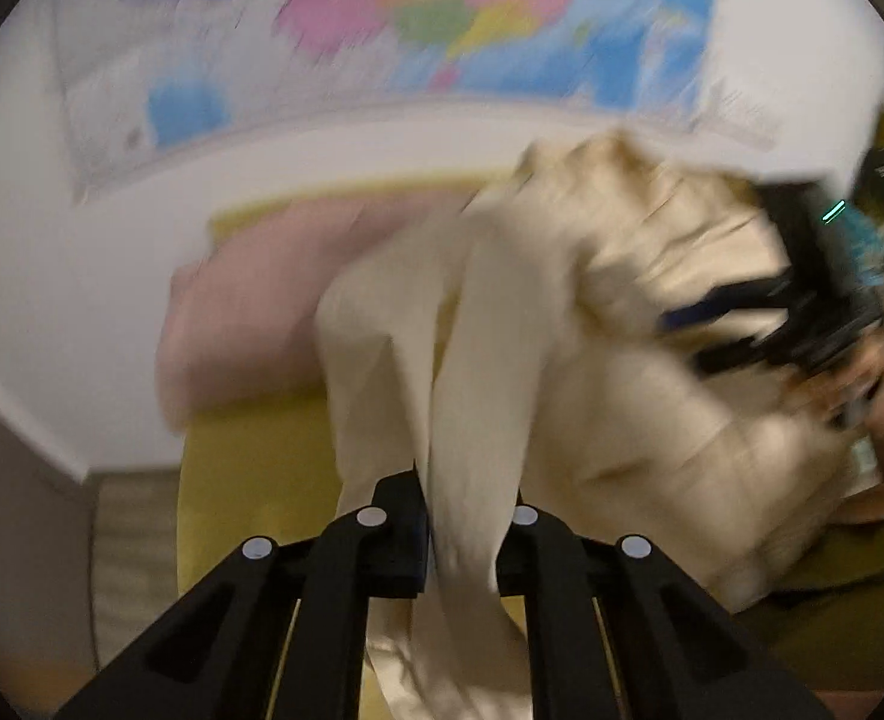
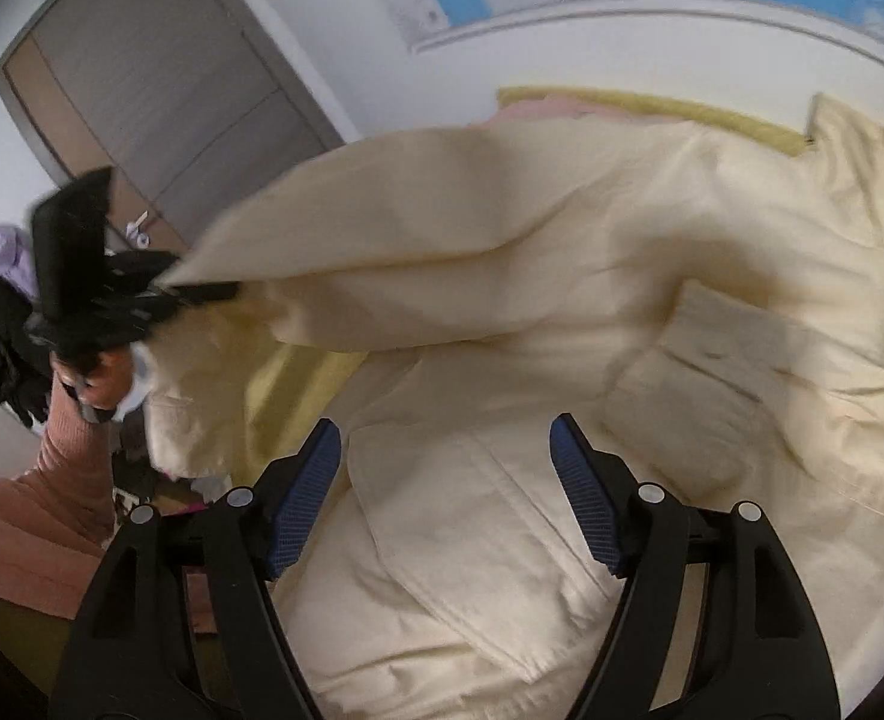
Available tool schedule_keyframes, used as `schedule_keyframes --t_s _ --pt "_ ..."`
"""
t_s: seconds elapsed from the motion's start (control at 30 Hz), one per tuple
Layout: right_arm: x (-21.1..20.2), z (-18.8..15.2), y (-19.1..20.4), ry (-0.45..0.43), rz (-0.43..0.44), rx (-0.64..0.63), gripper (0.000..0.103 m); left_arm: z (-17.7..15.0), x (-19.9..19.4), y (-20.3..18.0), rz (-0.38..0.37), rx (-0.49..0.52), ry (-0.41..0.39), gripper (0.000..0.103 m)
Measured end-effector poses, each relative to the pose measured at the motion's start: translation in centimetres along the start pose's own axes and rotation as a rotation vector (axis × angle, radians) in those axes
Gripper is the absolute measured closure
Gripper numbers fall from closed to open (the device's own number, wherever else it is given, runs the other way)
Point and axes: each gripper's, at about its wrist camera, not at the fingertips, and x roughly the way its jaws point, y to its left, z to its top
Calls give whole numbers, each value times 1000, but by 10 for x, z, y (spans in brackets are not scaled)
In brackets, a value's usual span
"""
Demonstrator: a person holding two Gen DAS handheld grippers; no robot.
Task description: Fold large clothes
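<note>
A: What do we have, starting with the biggest thing?

B: We see the yellow bed cover (image 1: 250, 480) first, running under everything, with a pink pillow (image 1: 250, 312) lying at its far end near the white wall. A coloured map (image 1: 442, 18) hangs on that wall, though it is blurred in our left wrist view.

A: And the garment?

B: The cream jacket (image 2: 562, 360) sprawls across the cover, filling most of our right wrist view. One sleeve is lifted off the bed and stretches out to the left of that view, up in the air.

A: What holds it up?

B: Our left gripper (image 1: 436, 516). Its jaws are pinched tight on a fold of the cream cloth, which spills out between and below the fingers. From the right wrist view we see the same tool at the sleeve's end, with a hand (image 2: 103, 381) in a pink sleeve gripping it.

A: And the other one?

B: Our right gripper (image 2: 445, 456) hovers over the jacket's body with its blue pads spread wide, nothing clamped between them.
</note>
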Motion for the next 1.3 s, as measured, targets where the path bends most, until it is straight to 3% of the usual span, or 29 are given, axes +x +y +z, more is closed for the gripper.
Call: schedule_keyframes --t_s 0.17,0.33,0.43,0.5,0.63,0.73,0.83,0.9,0.97,1.07,1.1,1.13,1.17,1.23,1.3 --pt "-57 -4 -16 -126 14 47 28 62 -24 -53 -152 86 -43 91" --pt "-104 -21 -16 -229 95 67 20 112 2 -108 -293 136 4 88" --pt "-118 -37 -9 -243 123 51 17 128 36 -138 -335 134 61 87" --pt "-122 -47 -4 -237 135 40 14 133 55 -149 -307 124 89 83" --pt "-111 -66 5 -208 163 37 12 137 85 -154 -372 30 185 80" --pt "-100 -72 9 -201 207 46 12 136 92 -160 -319 20 177 71" --pt "-90 -72 16 -205 247 33 12 129 87 -164 -261 39 123 54" --pt "-83 -71 20 -202 262 34 11 124 86 -167 -205 63 101 29" --pt "-74 -70 24 -200 266 37 11 116 83 -170 -169 71 61 21" --pt "-63 -70 28 -198 287 45 12 110 81 -170 -176 56 37 20" --pt "-59 -71 29 -198 282 46 16 109 77 -169 -179 44 15 20" --pt "-54 -71 32 -193 261 39 36 108 74 -169 -186 43 1 20" --pt "-51 -71 34 -186 249 35 62 107 70 -171 -185 60 -10 20" --pt "-44 -71 31 -151 250 49 87 104 58 -171 -138 98 -38 20" --pt "-51 -75 22 -166 256 81 90 102 47 -166 -136 93 -43 20"
